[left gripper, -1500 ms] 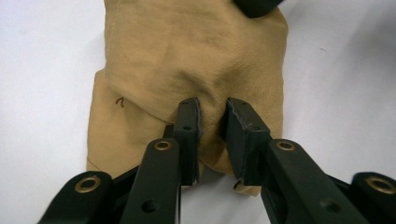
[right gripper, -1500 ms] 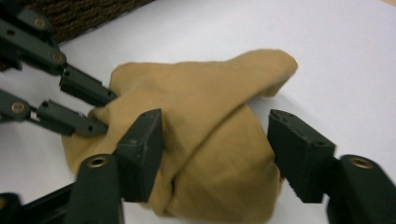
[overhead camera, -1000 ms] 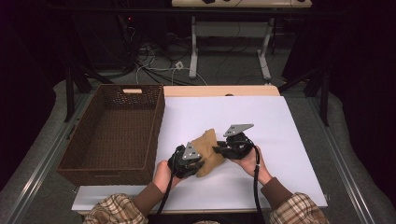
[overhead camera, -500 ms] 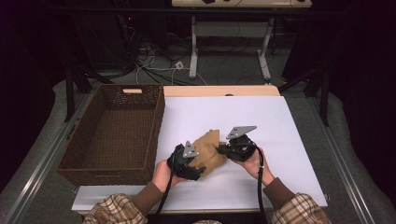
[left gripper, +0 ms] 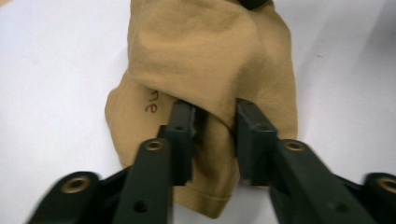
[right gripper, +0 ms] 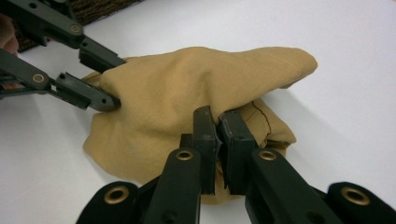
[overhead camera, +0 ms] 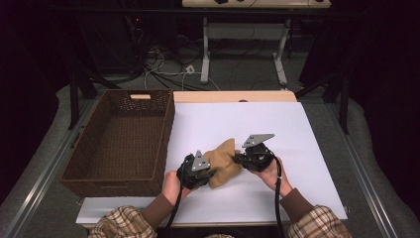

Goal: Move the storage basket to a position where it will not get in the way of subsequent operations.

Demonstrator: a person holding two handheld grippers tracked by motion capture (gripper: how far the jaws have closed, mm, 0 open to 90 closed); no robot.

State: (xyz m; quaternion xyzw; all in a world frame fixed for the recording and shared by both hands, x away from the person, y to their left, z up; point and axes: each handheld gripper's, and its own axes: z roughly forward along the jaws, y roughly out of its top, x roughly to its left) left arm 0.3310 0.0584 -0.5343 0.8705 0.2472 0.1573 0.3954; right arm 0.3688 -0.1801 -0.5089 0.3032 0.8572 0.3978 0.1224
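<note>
A crumpled tan cloth (overhead camera: 224,161) lies on the white table top (overhead camera: 297,139), held from both sides. My left gripper (overhead camera: 212,173) grips its left side. In the left gripper view the jaws (left gripper: 212,126) have just been closing and now pinch a fold of the cloth (left gripper: 210,56). My right gripper (overhead camera: 236,158) holds the cloth's right side. Seen in the right gripper view, it (right gripper: 217,123) is shut tight on a thin fold of the cloth (right gripper: 187,84), and the left gripper (right gripper: 114,81) bites the cloth's far side.
A dark brown wicker basket (overhead camera: 168,124) stands on the left of the table, close to my left hand. A wooden board (overhead camera: 233,96) edges the table's far side. Cables and desk legs (overhead camera: 205,54) lie on the floor beyond.
The right hand has drifted slightly nearer to the person, with the cloth bunching a little more between the grippers. The left hand has stayed in place.
</note>
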